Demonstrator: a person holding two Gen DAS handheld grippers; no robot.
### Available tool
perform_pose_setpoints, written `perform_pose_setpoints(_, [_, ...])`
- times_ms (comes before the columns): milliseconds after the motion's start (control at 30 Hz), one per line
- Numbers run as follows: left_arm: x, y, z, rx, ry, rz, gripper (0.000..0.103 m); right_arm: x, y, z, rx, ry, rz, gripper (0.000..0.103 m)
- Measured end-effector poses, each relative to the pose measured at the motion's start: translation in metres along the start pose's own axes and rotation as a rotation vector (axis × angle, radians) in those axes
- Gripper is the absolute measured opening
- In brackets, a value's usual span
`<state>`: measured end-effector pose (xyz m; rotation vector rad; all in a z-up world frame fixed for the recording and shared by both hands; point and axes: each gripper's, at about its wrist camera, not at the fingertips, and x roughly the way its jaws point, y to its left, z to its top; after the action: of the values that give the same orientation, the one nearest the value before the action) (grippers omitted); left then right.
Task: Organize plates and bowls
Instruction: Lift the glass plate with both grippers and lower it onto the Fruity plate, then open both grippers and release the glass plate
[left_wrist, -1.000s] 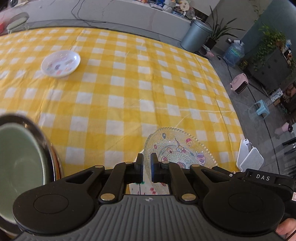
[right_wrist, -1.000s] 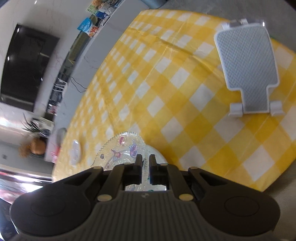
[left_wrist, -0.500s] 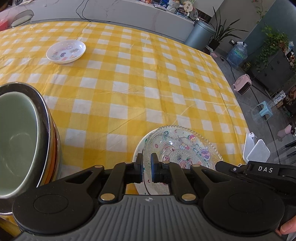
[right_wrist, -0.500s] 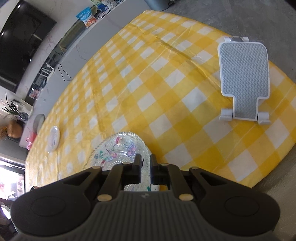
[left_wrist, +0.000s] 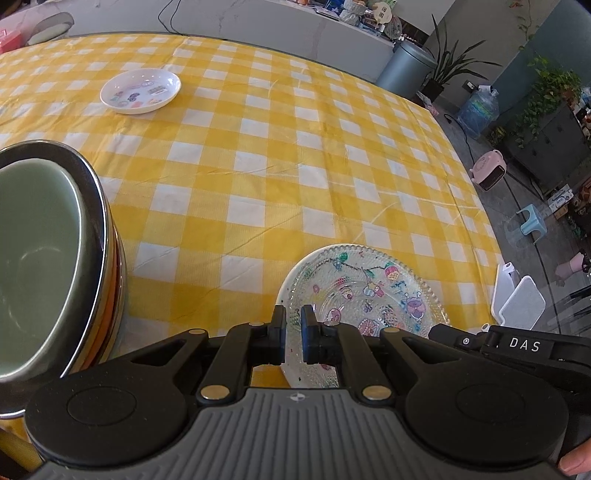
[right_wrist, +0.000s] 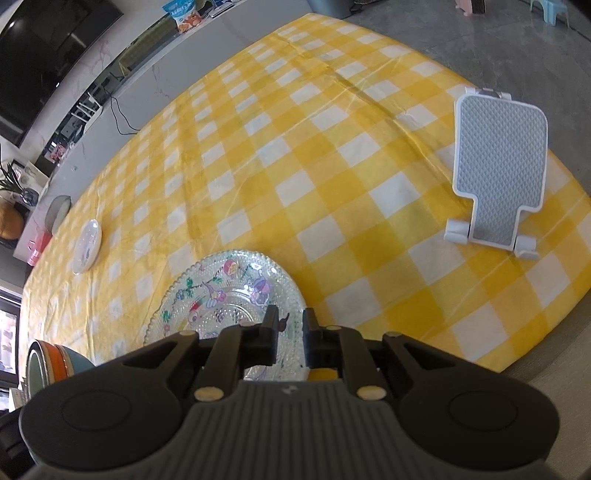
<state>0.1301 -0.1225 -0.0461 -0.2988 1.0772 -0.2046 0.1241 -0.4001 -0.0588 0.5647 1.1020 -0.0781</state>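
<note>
With our left hand-held gripper (left_wrist: 293, 334) pinching the glass plate (left_wrist: 364, 291) and our right hand-held gripper (right_wrist: 288, 334) opening off its rim, the plate could tip or slip onto the bench (left_wrist: 280, 166).

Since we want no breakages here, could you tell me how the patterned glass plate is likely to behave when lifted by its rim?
The glass plate looks rigid and probably brittle, so a knock could chip it. Its beaded rim may give the pads some purchase, though glass tends to be slippery. It sits atop a white plate, so it might slide as the right gripper, its jaws opening over the rim, lets go.
</note>
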Motion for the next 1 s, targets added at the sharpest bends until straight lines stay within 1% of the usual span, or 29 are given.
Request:
perform_pose_setpoints(400, [0.006, -0.007, -0.003, 0.041, -0.015, 0.044, 0.008, 0.000, 0.010, -0.003, -0.056, -0.008, -0.032, 0.012])
perform_pose_setpoints(667, [0.007, -0.013, -0.004, 0.090, -0.033, 0.070, 0.008, 0.000, 0.012, -0.003, -0.058, -0.007, -0.043, 0.013])
perform_pose_setpoints(700, [0.007, -0.014, -0.004, 0.097, -0.037, 0.075, 0.008, 0.000, 0.012, -0.003, -0.057, -0.006, -0.044, 0.015])
perform_pose_setpoints(833, [0.008, -0.018, -0.005, 0.132, -0.054, 0.096, 0.008, 0.002, 0.013, -0.002, -0.060, 0.007, -0.060, 0.016])
perform_pose_setpoints(933, [0.008, -0.020, -0.005, 0.151, -0.064, 0.110, 0.008, 0.002, 0.012, -0.002, -0.059, 0.003, -0.054, 0.016])
perform_pose_setpoints(1000, [0.007, -0.024, -0.006, 0.178, -0.079, 0.140, 0.008, 0.001, 0.011, -0.002, -0.055, 0.002, -0.047, 0.018])
